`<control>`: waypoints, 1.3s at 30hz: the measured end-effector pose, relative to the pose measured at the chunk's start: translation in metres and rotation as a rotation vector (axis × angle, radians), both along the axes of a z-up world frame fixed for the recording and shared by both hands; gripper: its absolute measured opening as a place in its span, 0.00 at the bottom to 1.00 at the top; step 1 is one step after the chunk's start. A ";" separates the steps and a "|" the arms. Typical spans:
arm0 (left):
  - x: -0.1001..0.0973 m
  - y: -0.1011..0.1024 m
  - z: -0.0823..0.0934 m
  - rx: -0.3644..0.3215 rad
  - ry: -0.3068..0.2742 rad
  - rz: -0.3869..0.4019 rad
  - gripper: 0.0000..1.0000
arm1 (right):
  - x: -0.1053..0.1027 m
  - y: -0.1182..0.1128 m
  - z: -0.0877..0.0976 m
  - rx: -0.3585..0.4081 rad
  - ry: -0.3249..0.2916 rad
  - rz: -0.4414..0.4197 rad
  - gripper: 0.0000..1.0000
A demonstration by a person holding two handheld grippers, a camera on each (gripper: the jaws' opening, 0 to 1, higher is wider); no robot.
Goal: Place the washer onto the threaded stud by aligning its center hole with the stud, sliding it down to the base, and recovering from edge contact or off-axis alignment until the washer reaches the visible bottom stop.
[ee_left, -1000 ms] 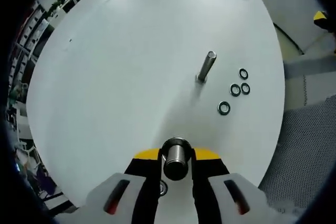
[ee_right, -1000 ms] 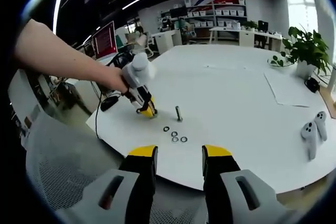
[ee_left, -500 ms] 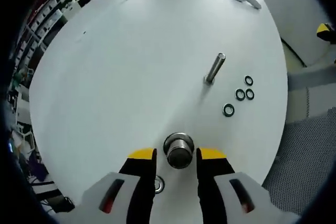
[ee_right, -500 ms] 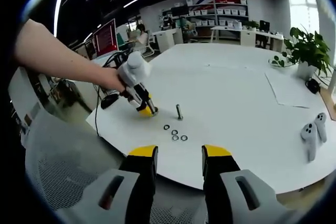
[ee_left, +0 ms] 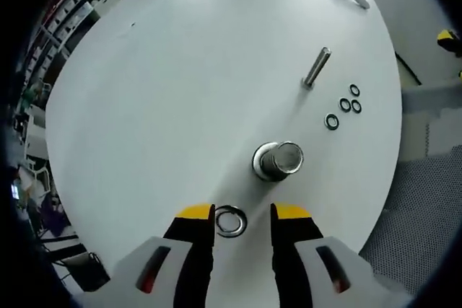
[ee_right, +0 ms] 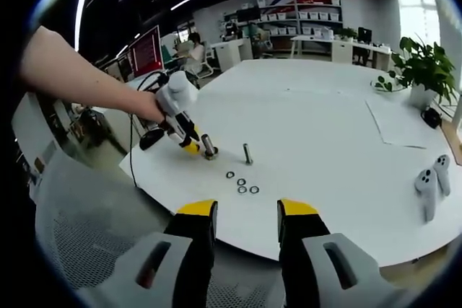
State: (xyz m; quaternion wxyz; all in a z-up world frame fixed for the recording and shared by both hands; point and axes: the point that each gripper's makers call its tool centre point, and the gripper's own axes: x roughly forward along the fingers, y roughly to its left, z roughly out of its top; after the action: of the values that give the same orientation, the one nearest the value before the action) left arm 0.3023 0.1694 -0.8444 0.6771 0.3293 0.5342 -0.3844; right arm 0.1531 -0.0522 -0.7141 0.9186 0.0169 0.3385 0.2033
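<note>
Left gripper (ee_left: 242, 216) jaws released, straddling a washer (ee_left: 230, 221) near the thick stud (ee_left: 278, 161); right gripper (ee_right: 245, 210) jaws apart, empty, off the table (ee_right: 317, 128)

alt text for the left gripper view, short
The left tool, jaws open, hovers over a white round table with a silver washer lying flat between its tips. Beyond stand a thick stud and a thin stud, with four small black rings beside it.
</note>
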 end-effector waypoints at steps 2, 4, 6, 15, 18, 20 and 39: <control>-0.001 0.005 -0.002 0.015 0.012 0.001 0.29 | 0.000 0.000 0.000 -0.001 0.001 -0.001 0.36; -0.001 0.011 -0.006 0.026 0.018 0.006 0.29 | 0.000 -0.001 -0.001 -0.003 0.002 -0.002 0.36; 0.000 0.015 -0.007 0.030 0.022 0.029 0.29 | 0.000 -0.001 -0.001 -0.003 0.001 -0.003 0.36; 0.001 0.021 -0.016 0.029 0.046 0.083 0.30 | 0.000 -0.002 -0.001 -0.005 0.003 -0.010 0.36; 0.001 0.022 -0.014 0.023 0.051 0.083 0.29 | 0.001 -0.002 -0.001 -0.005 0.002 -0.016 0.36; 0.001 0.022 -0.014 0.024 0.053 0.081 0.29 | 0.001 -0.003 0.000 -0.004 0.001 -0.020 0.35; 0.002 0.018 -0.013 0.010 0.038 0.102 0.20 | 0.001 -0.006 -0.002 -0.011 0.003 -0.035 0.35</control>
State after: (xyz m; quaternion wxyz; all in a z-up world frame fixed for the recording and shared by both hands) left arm 0.3039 0.1879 -0.8576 0.6841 0.2976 0.5648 -0.3528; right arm 0.1540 -0.0582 -0.7156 0.9215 0.0183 0.3408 0.1852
